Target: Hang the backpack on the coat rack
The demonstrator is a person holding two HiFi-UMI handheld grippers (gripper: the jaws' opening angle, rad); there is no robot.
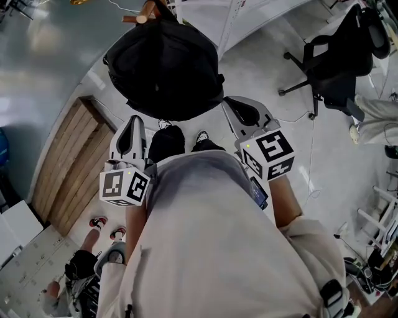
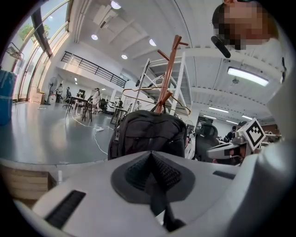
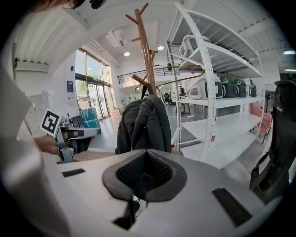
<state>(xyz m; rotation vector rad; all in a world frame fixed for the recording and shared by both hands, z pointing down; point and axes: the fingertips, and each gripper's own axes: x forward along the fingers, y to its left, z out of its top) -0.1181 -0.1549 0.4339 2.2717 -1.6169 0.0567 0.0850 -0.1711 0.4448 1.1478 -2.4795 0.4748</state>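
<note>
A black backpack (image 1: 165, 68) hangs from a peg of the brown wooden coat rack (image 1: 146, 12), straight ahead of me. In the left gripper view the backpack (image 2: 147, 132) hangs against the rack's pole (image 2: 169, 69). The right gripper view shows the backpack (image 3: 143, 122) from its side on the same pole (image 3: 147, 51). My left gripper (image 1: 132, 124) is held just below the bag's left side, its jaws shut with nothing between them. On the other side, my right gripper (image 1: 239, 107) is shut and empty too, a little apart from the bag.
A black office chair (image 1: 339, 56) stands at the right. A slatted wooden platform (image 1: 71, 161) lies on the floor to the left. White shelving (image 3: 217, 92) with machines stands behind the rack. Another person's feet (image 1: 102, 227) show at the lower left.
</note>
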